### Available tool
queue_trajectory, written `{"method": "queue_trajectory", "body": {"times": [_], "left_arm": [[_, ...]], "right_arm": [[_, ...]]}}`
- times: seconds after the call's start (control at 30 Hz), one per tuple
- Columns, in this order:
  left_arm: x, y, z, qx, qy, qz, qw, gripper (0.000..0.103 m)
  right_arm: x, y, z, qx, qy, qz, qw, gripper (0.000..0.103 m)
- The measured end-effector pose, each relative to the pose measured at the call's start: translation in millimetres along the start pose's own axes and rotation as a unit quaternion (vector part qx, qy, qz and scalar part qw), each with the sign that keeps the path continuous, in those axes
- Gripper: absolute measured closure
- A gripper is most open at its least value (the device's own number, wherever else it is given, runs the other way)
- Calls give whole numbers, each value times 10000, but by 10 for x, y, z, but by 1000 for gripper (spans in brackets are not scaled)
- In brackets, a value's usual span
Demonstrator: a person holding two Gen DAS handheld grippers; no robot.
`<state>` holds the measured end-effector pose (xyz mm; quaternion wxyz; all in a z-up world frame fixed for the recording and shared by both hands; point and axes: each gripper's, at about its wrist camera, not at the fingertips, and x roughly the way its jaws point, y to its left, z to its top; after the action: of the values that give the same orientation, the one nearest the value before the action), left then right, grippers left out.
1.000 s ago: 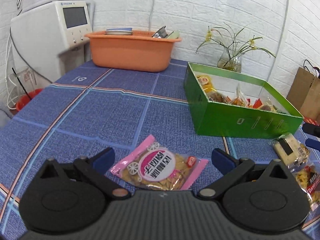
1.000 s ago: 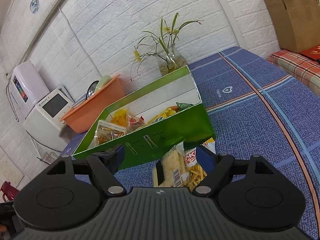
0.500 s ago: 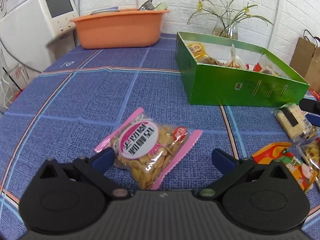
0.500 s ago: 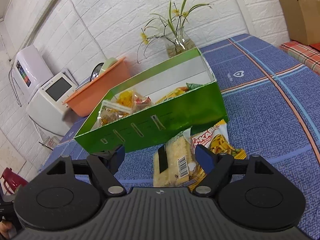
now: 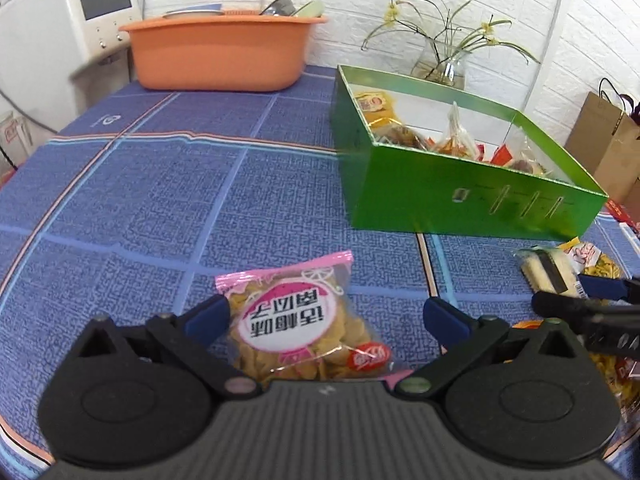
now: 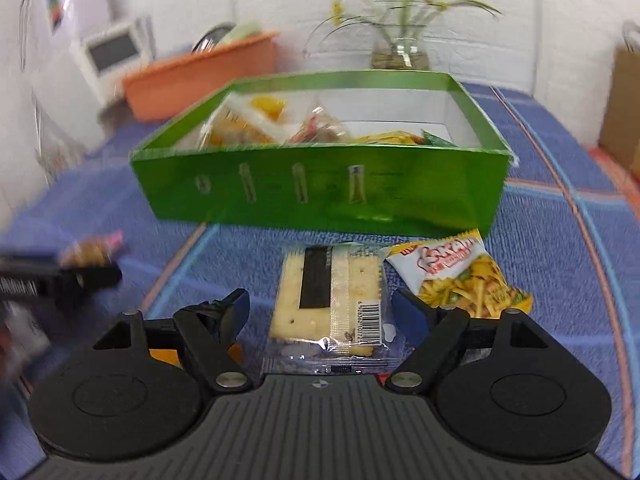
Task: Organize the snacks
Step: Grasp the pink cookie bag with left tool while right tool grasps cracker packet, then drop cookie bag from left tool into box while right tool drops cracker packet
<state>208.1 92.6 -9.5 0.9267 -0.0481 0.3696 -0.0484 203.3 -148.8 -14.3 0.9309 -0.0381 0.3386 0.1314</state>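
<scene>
A pink-edged snack bag (image 5: pixel 304 320) with a round label lies on the blue tablecloth between the spread fingers of my left gripper (image 5: pixel 326 316), which is open. A clear cracker packet (image 6: pixel 328 304) lies between the fingers of my right gripper (image 6: pixel 326 312), also open. A yellow snack bag (image 6: pixel 460 276) rests just right of the crackers. The green box (image 5: pixel 460 200), (image 6: pixel 320 188) holds several wrapped snacks. In the left wrist view the right gripper (image 5: pixel 592 296) reaches in over the cracker packet (image 5: pixel 548 268).
An orange tub (image 5: pixel 220 52) with dishes stands at the back, a white appliance (image 5: pixel 60 28) to its left. A glass vase (image 5: pixel 444 68) with flowers sits behind the box. Brown paper bags (image 5: pixel 608 144) stand at the right. More snack packets lie at the right edge (image 5: pixel 612 372).
Both grippers have dropped closer to the table. The pink bag now sits deeper between the left fingers, and the right view swung round to face the box with the crackers between its fingers.
</scene>
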Motion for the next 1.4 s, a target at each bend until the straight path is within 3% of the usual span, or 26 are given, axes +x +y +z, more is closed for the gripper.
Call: {"method": "queue_trajectory", "body": {"times": [0.07, 0.17, 0.23, 0.3, 0.33, 0.37, 0.47, 0.6, 0.8, 1.03, 1.17, 1.27, 1.4], "left_arm": [[15, -29, -31, 152, 16, 179, 9997, 1], [12, -64, -89, 364, 0, 545, 9978, 0], [2, -44, -110, 331, -62, 548, 9979, 4], [-39, -27, -114, 302, -146, 457, 9984, 21], [-56, -25, -114, 283, -189, 485, 9982, 35], [-73, -13, -110, 230, -213, 476, 9984, 39], [-138, 37, -101, 44, -167, 128, 9998, 41], [-297, 150, -111, -501, -77, -530, 9973, 41], [-719, 36, -113, -463, -546, -553, 9959, 41], [-982, -339, 111, -17, -1056, -765, 9915, 41], [-862, -662, 543, 411, -1191, -962, 9874, 41], [-737, -891, 881, 609, -1348, -1174, 9820, 41], [-434, -1046, 1211, 324, -1509, -1079, 9821, 41]], "right_arm": [[33, 44, 14, -281, 0, -51, 9996, 0], [85, -63, 81, -212, 109, 99, 9997, 0], [86, -104, 83, -255, 33, 116, 9996, 0], [83, -111, 87, -304, -48, 131, 9994, 0], [66, -104, 87, -305, -61, 148, 9994, 7], [55, -109, 90, -289, -41, 150, 9995, 7], [-26, -96, 37, -136, -155, 351, 9992, 7], [-280, -144, -7, 369, -859, 688, 9932, 7], [-728, -121, -52, 488, -1757, 1090, 9772, 7], [-931, -107, -76, 453, -2021, 1490, 9669, 7], [-1030, -239, 56, 588, -2691, 1228, 9535, 7], [-1116, -472, 232, 1002, -3342, 1004, 9318, 7], [-1042, -804, 472, 1708, -3788, 1033, 9037, 7]]}}
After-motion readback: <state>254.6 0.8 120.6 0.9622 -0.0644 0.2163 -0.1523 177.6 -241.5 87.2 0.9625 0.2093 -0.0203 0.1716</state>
